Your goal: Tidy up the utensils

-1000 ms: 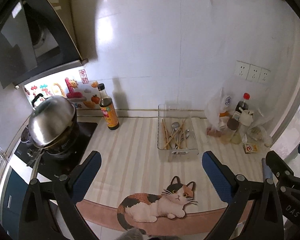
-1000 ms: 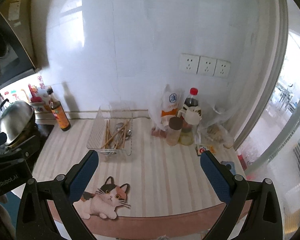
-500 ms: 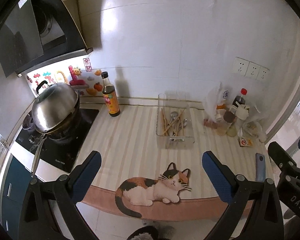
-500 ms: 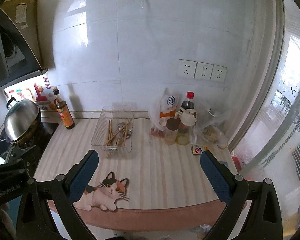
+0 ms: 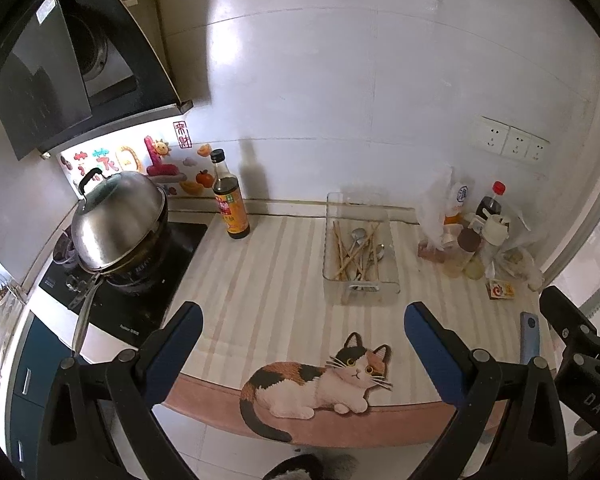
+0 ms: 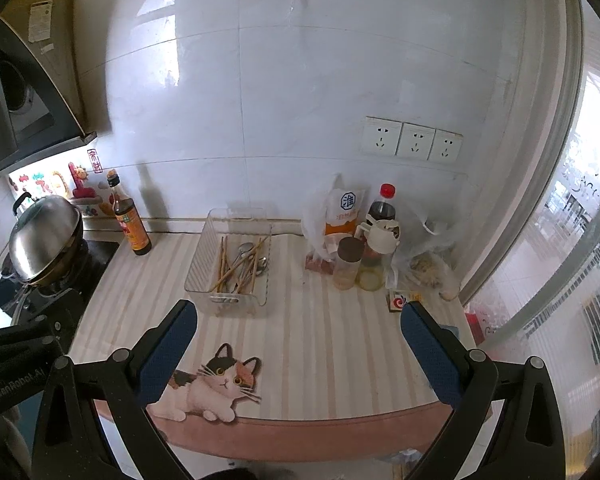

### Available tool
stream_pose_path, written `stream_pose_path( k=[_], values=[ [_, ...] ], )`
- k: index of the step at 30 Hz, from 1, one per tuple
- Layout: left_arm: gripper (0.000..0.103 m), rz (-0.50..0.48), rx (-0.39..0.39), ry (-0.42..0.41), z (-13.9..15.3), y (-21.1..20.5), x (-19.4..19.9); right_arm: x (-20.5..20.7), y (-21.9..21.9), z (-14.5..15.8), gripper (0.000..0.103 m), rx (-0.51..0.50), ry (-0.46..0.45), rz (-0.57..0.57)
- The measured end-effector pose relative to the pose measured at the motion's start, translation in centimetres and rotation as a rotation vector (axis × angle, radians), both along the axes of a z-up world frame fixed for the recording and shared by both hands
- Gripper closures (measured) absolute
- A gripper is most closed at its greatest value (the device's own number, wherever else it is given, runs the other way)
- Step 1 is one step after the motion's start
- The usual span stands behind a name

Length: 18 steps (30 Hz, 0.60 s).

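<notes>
- The bench (image 5: 268,280), striped with a cat picture at its front edge, fills the middle of both views. Along its back stand one lidded wok (image 5: 118,228) at left, one dark sauce bottle (image 5: 230,200), and a cluster of bottles and bags (image 6: 364,248) at right; their count I cannot tell.
- The left tool (image 5: 298,344) and right tool (image 6: 298,340) hang at the bottom of their frames, both spread wide with nothing between the fingers, well short of the tray.
- One clear tray (image 5: 360,284), centre frame, holds all the utensils (image 5: 358,250) in view: a crossed heap of wooden chopsticks and about three metal spoons; chopsticks are too tangled to count.
- This fits either a tray awaiting sorting by kind or utensils just gathered in; the pictures do not settle which, so I name no next move.
</notes>
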<state>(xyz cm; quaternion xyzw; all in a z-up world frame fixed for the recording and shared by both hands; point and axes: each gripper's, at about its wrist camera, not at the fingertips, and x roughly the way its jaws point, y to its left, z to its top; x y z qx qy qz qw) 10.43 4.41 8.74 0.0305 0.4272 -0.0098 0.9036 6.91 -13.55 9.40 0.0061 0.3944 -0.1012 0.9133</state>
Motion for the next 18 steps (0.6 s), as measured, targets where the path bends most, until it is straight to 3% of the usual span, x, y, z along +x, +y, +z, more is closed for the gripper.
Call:
stream_pose_path(
  k=[18],
  values=[
    [0.000, -0.003, 0.015, -0.014, 0.0, 0.2, 0.7, 1.0, -0.1, -0.7, 0.000, -0.001, 0.017, 0.015]
  ],
)
